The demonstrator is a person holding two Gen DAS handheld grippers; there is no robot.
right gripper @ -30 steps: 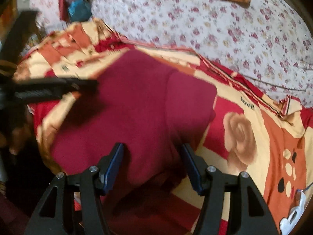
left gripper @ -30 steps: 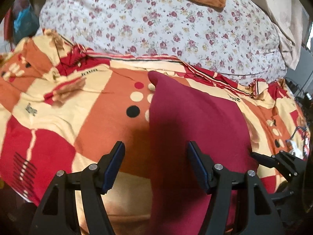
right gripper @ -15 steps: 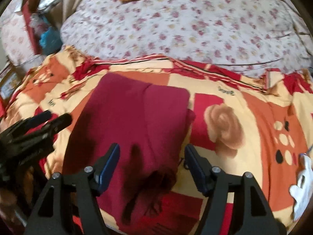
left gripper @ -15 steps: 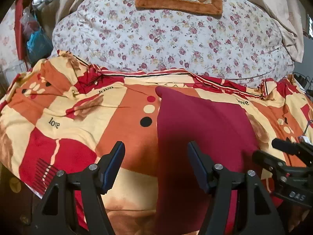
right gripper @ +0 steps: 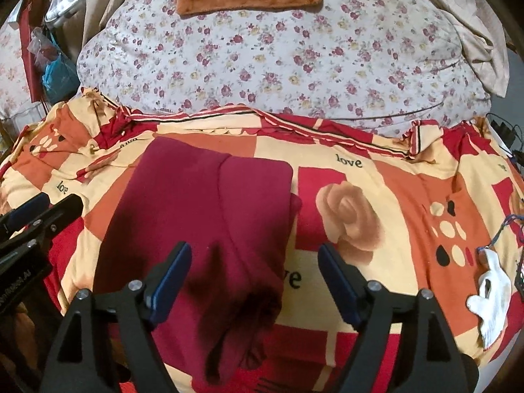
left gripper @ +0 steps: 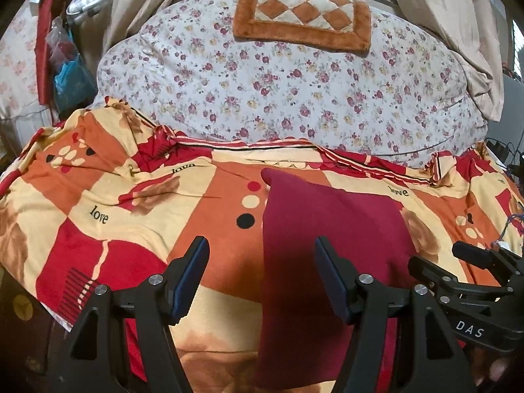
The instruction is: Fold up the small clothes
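A dark red garment [left gripper: 330, 229] lies folded lengthwise on the patterned bedspread [left gripper: 137, 216]; in the right wrist view [right gripper: 203, 209] it has a fold seam down its length and a bunched, wrinkled near end. My left gripper [left gripper: 262, 265] is open and empty, raised above the garment's left edge. My right gripper [right gripper: 255, 268] is open and empty, raised above the garment's right edge. Each gripper shows at the side of the other's view: the right one [left gripper: 465, 271] and the left one [right gripper: 36, 216].
A floral duvet [left gripper: 294, 85] is heaped behind the bedspread, with a brown checked cushion [left gripper: 304, 19] on top. A white object on a cord [right gripper: 491, 294] lies at the right. Bags [left gripper: 68, 75] hang at the far left. The bed's near edge is just below the grippers.
Both grippers have pulled back and up from the garment, staying open. The garment lies flat where it was.
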